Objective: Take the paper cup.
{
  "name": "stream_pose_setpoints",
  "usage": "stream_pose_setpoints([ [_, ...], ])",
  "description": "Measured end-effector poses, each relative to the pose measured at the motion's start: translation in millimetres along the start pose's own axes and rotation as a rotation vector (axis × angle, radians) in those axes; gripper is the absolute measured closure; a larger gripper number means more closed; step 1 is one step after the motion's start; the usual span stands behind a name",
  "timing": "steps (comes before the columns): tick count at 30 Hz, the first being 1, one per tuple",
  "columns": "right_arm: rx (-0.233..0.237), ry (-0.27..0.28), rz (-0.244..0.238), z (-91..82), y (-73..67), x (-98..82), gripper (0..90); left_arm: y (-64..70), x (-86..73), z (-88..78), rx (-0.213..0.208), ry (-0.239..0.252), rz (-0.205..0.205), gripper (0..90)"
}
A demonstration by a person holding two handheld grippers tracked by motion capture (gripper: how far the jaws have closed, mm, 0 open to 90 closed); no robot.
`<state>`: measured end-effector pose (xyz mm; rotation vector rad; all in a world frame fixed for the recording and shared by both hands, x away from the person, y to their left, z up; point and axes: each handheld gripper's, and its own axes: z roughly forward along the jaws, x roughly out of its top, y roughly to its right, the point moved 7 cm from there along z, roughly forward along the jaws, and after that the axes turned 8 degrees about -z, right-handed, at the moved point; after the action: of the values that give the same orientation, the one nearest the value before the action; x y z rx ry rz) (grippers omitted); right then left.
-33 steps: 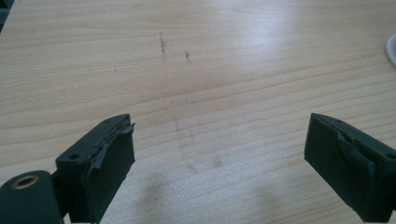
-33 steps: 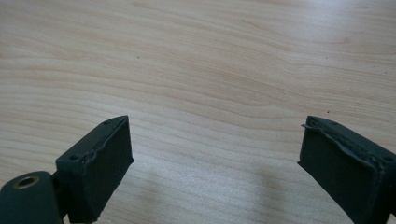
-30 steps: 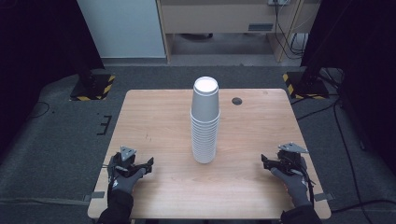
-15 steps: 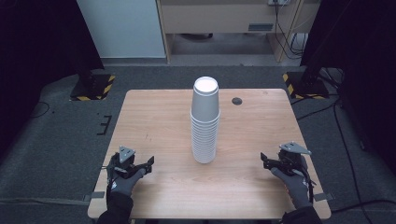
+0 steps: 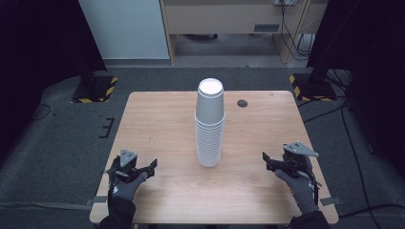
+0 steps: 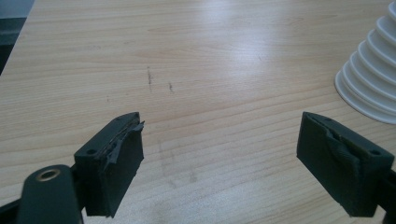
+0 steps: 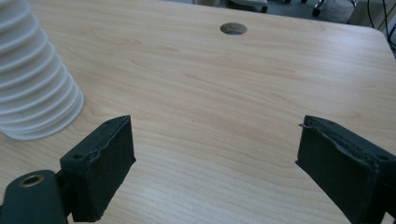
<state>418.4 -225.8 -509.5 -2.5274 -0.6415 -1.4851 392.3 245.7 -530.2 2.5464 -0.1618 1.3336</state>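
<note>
Nothing has shifted: left gripper (image 5: 154, 165) and right gripper (image 5: 264, 158), jaws spread, flank the cup stack (image 5: 209, 125); approach pending, top cup next.

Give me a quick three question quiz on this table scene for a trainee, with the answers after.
1. True or false: the stack of white cups stands upside down, rims on the table.
2. Are the jaws of the left gripper open or shut?
3. Which lies farther from the person: A, the stack of cups, or B, the round hole in the tabletop?

Key:
1. True; the rims face down in both gripper views.
2. Open, with nothing between them; the right gripper is the same.
3. B.
</note>
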Motion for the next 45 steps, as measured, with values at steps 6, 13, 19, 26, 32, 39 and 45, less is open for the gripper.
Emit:
stream_pose_setpoints([
  [6,0.017,0.045,-0.008,-5.8,-5.0,15.9,12.2,1.3,0.8,-0.3,-0.017,0.01,-0.005,13.9],
  [13,0.035,0.09,-0.014,-12.8,-10.4,29.4,14.8,1.1,1.1,-0.5,-0.015,0.012,0.0,14.8],
  [19,0.045,0.12,-0.019,-17.2,-16.4,44.6,15.6,1.1,0.9,-0.5,-0.014,0.011,0.003,15.3],
  [26,0.062,0.165,-0.021,-24.5,-23.4,66.3,17.0,1.5,1.0,-0.4,-0.015,0.012,0.003,15.9],
  [32,0.066,0.204,-0.02,-32.5,-25.1,84.1,17.2,1.3,0.2,0.1,-0.015,0.007,0.004,16.3],
  [39,0.103,0.251,-0.025,-41.5,-35.1,106.3,16.9,2.7,-0.3,0.7,-0.023,0.005,0.005,16.5],
  [45,0.134,0.28,-0.033,-45.6,-47.0,123.6,16.6,3.0,-0.3,0.8,-0.025,0.005,0.004,16.6],
])
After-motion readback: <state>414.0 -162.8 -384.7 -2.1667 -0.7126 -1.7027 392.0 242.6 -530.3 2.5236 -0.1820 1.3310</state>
